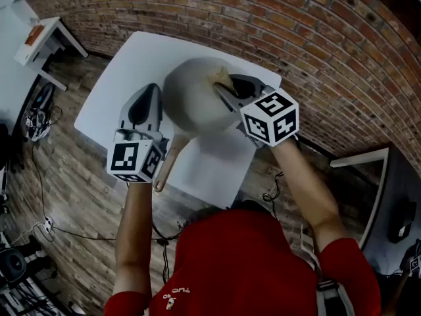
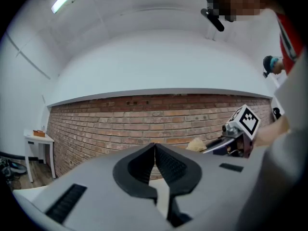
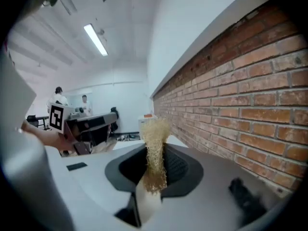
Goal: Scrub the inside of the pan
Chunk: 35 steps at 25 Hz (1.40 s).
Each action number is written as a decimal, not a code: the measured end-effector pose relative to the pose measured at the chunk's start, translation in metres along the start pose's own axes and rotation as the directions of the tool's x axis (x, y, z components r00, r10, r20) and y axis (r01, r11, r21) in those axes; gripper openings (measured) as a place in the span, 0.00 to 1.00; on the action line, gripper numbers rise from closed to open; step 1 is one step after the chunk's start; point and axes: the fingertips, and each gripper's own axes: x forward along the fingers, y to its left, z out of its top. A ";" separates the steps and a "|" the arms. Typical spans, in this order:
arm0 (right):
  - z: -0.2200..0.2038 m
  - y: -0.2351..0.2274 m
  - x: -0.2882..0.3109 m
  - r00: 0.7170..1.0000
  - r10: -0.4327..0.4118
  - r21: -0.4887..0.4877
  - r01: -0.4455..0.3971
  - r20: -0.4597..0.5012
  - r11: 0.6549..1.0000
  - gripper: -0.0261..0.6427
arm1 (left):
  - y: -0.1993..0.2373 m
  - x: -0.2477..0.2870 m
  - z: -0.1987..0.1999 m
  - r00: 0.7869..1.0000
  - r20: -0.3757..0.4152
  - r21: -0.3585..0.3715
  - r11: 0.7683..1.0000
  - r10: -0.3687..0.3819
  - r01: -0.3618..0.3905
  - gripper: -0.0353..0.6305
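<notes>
Right claw (image 3: 155, 154) pinching scrubber (image 3: 155, 129); pan (image 1: 191, 101) on white table (image 1: 125, 64), brick wall (image 1: 263, 25).

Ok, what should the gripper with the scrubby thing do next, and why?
Probably lower the right gripper so the scrubber presses down into the pan. Its jaws are shut on the scrubber, which is only at the pan's edge in the head view. The left gripper is shut on nothing.

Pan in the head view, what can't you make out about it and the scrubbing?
- Inside of the pan: in the head view, the right hand-held gripper covers where the scrubber meets it, so contact is unclear.
- The pan lies outside both gripper views, which look over it at the brick wall.
- The pan handle: the head view cannot show whether the left hand-held gripper beside it touches it.
</notes>
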 end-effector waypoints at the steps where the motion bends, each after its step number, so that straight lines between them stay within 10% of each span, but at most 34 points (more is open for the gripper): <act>1: 0.008 0.007 -0.007 0.999 0.013 0.005 -0.014 0.048 1.000 0.17 | -0.008 -0.001 0.005 1.000 0.008 -0.010 1.000 -0.008 0.008 0.08; 12: 0.012 0.058 -0.071 0.935 0.110 0.017 -0.122 0.337 0.992 0.17 | -0.088 -0.020 0.007 0.999 0.008 -0.048 0.998 -0.043 0.043 0.08; 35: 0.010 0.083 -0.090 0.906 0.152 -0.030 -0.153 0.396 0.988 0.17 | -0.118 -0.032 -0.002 0.998 0.017 -0.059 0.997 -0.057 0.058 0.08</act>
